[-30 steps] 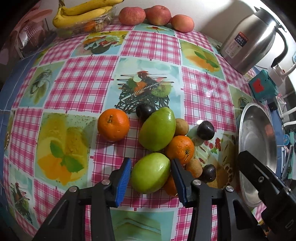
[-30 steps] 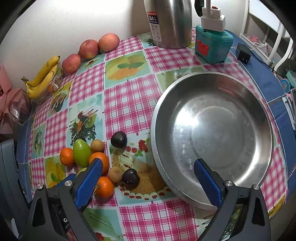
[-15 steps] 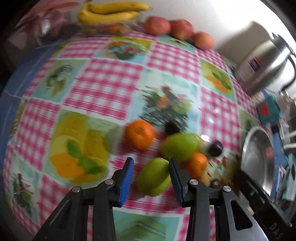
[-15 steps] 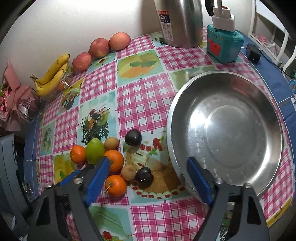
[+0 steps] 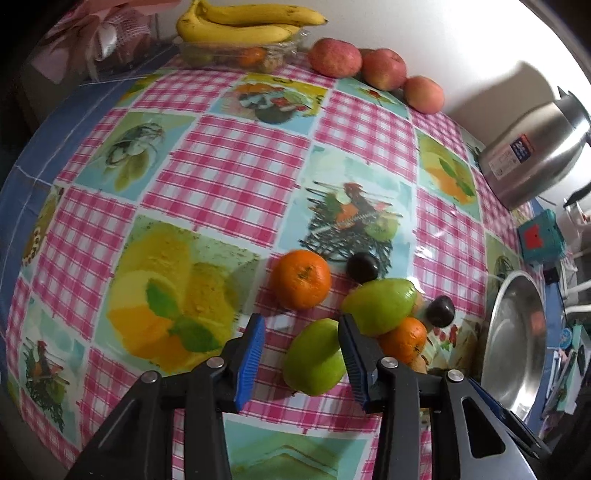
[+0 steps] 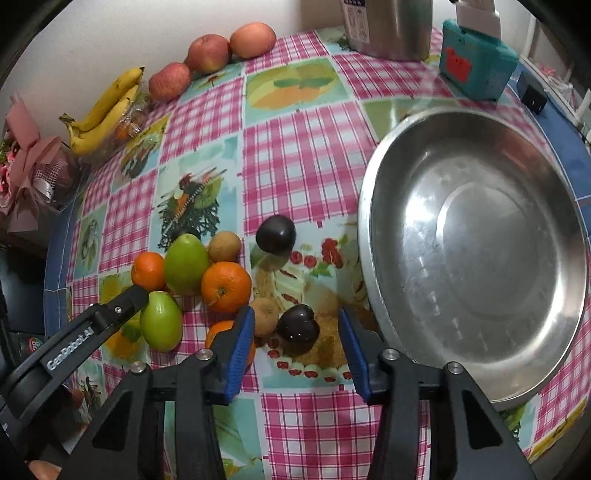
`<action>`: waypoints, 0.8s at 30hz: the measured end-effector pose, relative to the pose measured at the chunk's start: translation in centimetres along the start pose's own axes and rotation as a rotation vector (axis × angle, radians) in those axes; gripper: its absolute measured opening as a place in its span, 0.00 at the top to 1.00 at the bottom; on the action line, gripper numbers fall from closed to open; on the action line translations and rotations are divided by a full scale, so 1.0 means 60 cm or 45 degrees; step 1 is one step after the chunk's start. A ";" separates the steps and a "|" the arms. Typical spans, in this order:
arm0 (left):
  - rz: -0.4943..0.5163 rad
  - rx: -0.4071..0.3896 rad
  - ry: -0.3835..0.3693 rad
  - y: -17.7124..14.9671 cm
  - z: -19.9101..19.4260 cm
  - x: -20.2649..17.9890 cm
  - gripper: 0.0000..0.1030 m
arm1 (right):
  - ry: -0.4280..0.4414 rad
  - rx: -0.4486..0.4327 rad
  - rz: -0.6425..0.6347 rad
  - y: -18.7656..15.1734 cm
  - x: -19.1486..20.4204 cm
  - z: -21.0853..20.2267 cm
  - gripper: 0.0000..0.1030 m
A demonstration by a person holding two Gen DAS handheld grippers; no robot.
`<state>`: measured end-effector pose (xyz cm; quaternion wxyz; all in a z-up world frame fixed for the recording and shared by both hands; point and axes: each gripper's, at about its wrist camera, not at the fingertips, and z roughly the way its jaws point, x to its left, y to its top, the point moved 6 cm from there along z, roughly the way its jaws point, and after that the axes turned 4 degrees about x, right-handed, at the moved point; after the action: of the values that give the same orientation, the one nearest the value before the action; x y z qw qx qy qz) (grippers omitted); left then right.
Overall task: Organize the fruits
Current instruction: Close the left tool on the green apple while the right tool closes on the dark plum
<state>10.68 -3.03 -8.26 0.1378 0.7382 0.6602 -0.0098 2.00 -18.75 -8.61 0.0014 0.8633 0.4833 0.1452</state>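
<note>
At six o'clock in the right wrist view, the right gripper (image 6: 297, 347) has its blue-padded fingers (image 6: 240, 343) spread open around a dark plum (image 6: 298, 328) that rests on the tabletop (image 6: 295, 147), touching neither pad. Just at three o'clock of it lies the steel basin (image 6: 480, 373), with nothing in it. At nine o'clock of the plum sit a kiwi (image 6: 265, 316) and a partly hidden orange (image 6: 218, 332).

Low in the left wrist view, the left gripper (image 5: 300, 360) is also open; a green mango (image 5: 316, 356) lies between its fingers (image 5: 251, 354), against the right-hand pad and apart from the other. Its arm reads "GenRobot.AI" in the right view. Beyond, at twelve to one o'clock, cluster a second mango (image 5: 380, 306), an orange (image 5: 301, 278), another orange (image 5: 404, 339) and two more plums (image 5: 362, 266).

Farther, at eleven o'clock, a clear tray (image 5: 236, 55) holds small fruit, bananas (image 5: 243, 26) lying on top; three apples (image 5: 334, 57) line the wall. At two o'clock stands a steel kettle (image 5: 535, 147), its label showing "24", beside a teal box (image 5: 541, 240).
</note>
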 end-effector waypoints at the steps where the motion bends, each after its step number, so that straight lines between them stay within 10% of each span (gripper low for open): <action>1: 0.008 0.013 -0.012 -0.002 0.004 -0.004 0.53 | 0.007 0.003 0.006 0.000 -0.001 0.002 0.53; 24: -0.032 0.075 -0.105 -0.013 0.008 -0.014 0.44 | 0.051 0.063 0.065 -0.003 -0.014 0.016 0.59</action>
<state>9.89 -3.89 -8.71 0.1428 0.7325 0.6628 -0.0615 1.69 -19.24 -9.75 -0.0331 0.8720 0.4645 0.1504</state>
